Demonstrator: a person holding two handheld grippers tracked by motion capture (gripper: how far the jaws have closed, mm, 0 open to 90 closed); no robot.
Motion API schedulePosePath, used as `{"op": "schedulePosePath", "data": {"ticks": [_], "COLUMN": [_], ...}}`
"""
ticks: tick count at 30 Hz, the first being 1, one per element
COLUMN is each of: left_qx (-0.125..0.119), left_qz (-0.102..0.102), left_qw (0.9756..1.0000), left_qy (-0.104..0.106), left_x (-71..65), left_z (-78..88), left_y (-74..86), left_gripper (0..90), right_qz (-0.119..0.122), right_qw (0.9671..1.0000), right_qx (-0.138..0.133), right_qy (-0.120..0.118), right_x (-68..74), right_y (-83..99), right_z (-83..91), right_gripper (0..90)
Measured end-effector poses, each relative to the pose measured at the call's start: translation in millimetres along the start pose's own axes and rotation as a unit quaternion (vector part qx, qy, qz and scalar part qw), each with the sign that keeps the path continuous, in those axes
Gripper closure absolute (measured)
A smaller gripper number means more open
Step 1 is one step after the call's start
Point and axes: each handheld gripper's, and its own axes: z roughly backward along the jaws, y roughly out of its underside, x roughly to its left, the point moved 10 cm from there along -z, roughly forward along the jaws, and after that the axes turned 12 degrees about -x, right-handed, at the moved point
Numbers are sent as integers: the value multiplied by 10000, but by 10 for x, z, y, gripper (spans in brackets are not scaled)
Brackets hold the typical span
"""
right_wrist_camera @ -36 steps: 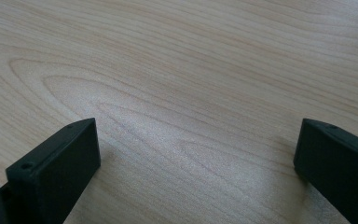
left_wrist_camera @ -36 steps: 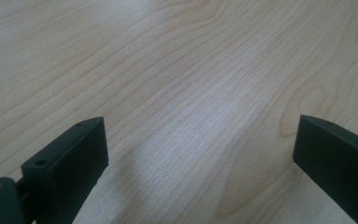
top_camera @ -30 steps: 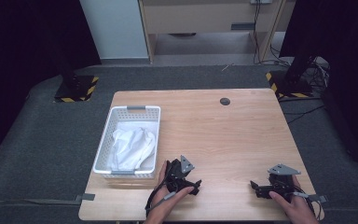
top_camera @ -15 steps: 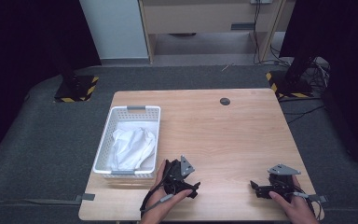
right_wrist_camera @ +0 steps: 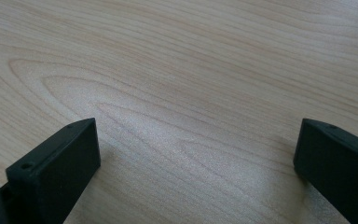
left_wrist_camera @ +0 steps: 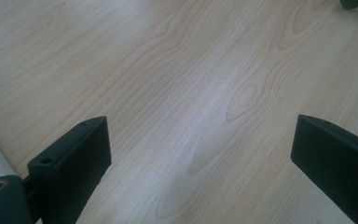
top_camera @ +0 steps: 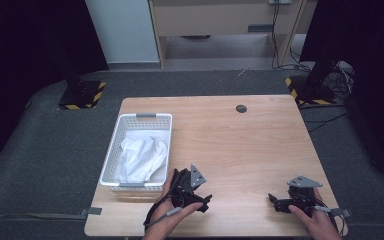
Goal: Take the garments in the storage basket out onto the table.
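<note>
Wooden table (top_camera: pixel 240 150) lies under your wide-open left gripper (top_camera: pixel 202 202) and right gripper (top_camera: pixel 275 202), white slatted basket (top_camera: pixel 111 160) left.

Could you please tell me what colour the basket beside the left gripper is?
The basket is white, clearest in the high view.
</note>
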Motion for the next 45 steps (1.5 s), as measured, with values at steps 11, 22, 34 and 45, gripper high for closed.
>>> {"op": "schedulePosePath", "data": {"ticks": [11,22,34,45], "left_qx": [-204,-260,-314,-280], "left_qz": [70,92,178,179], "left_qw": [9997,9995,9989,9988], "left_qy": [-80,-133,-284,-360], "left_x": [147,247,439,556], "left_z": [165,313,491,556], "left_y": [-112,-160,-164,-157], "left_gripper": [44,43,43,41], "right_qz": [0,10,16,12], "right_qw": [10000,10000,10000,10000], "right_qx": [1,-6,-9,-7], "right_qy": [4,-13,-20,-19], "right_x": [1,6,8,9], "right_y": [1,3,4,4], "right_z": [2,5,7,8], "right_gripper": [6,6,6,5]}}
